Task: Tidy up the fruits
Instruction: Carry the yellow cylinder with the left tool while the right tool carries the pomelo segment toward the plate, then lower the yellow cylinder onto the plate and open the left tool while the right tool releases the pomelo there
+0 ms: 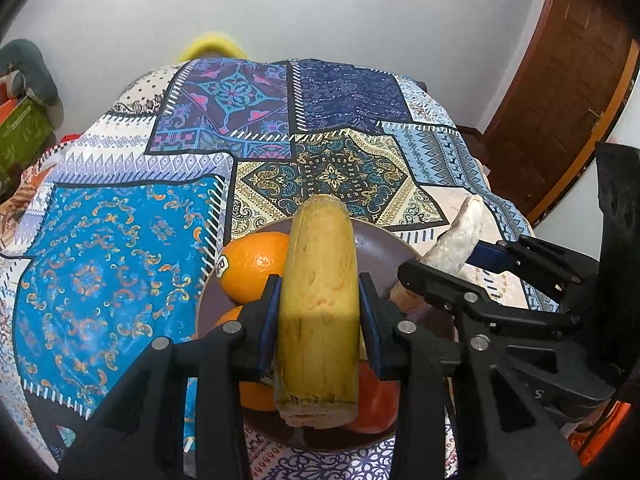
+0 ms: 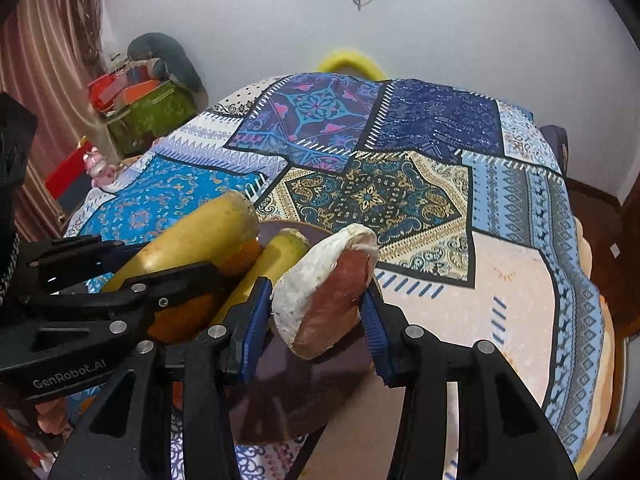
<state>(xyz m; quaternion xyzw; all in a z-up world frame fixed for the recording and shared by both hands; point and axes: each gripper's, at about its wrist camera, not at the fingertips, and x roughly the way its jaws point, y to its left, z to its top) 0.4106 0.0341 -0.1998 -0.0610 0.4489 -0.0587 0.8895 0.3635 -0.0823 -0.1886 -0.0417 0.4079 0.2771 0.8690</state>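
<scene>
left gripper (image 1: 319, 312) clamps a banana (image 1: 320, 280) (over the plate (image 1: 376, 240)); right gripper (image 2: 316, 312) clamps a sweet potato (image 2: 324, 296).

Yellow banana (image 1: 318, 312) over plate (image 1: 384, 240) – oranges (image 1: 250, 266) beneath, perhaps tomato (image 1: 378, 404).

Yellow banana (image 1: 318, 312), orange oranges (image 1: 250, 266), dark brown plate (image 1: 372, 242); the desk's cloth (image 1: 120, 240) shows blue, navy and cream patchwork motifs.

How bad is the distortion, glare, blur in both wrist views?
Left wrist: heavy fisheye bending, dark corners; a shadow edge crosses the banana in the left claw; the tablecloth shows mild sheen. Right wrist: same warp; the right claw and its brown-and-white piece look sharp; the edges look softer.
</scene>
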